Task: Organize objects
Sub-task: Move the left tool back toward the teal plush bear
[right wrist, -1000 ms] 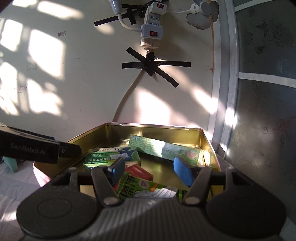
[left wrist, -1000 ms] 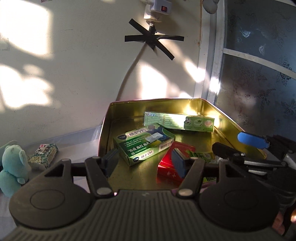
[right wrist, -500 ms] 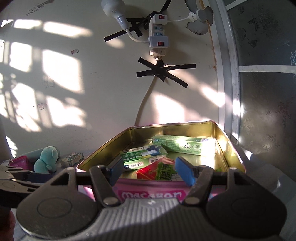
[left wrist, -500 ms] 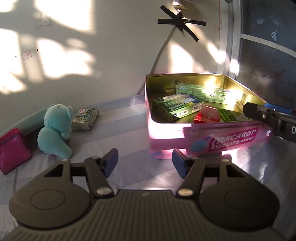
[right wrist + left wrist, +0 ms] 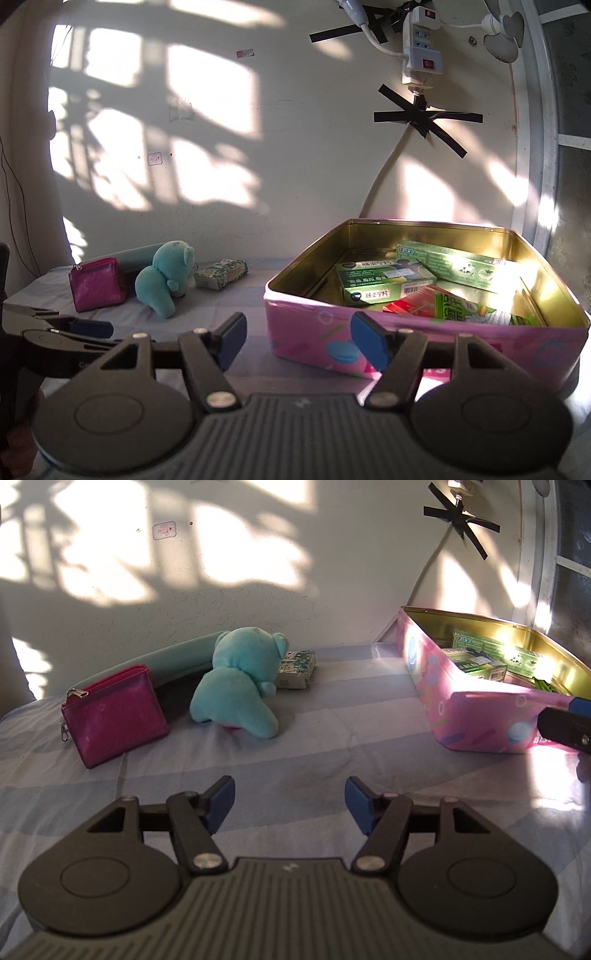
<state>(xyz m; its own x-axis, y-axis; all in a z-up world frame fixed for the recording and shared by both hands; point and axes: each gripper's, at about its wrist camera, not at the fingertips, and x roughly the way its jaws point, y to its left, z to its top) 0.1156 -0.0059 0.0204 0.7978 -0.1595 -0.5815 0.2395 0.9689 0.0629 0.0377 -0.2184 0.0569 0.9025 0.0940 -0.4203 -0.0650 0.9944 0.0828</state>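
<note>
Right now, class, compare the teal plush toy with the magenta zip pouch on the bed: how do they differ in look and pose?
The teal plush toy is rounded and fuzzy; the magenta zip pouch is flat, rectangular and smooth-looking. The toy sits facing the wall beside a small patterned box; the pouch leans back, tilted, against a teal roll. The pouch has a metal zip pull; the toy shows none. Both rest on the striped sheet, outside the pink tin.

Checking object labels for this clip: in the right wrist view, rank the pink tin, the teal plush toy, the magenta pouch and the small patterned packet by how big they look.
1. pink tin, though it sits nearest the camera
2. teal plush toy and magenta pouch: too alike to rank
3. small patterned packet
</note>
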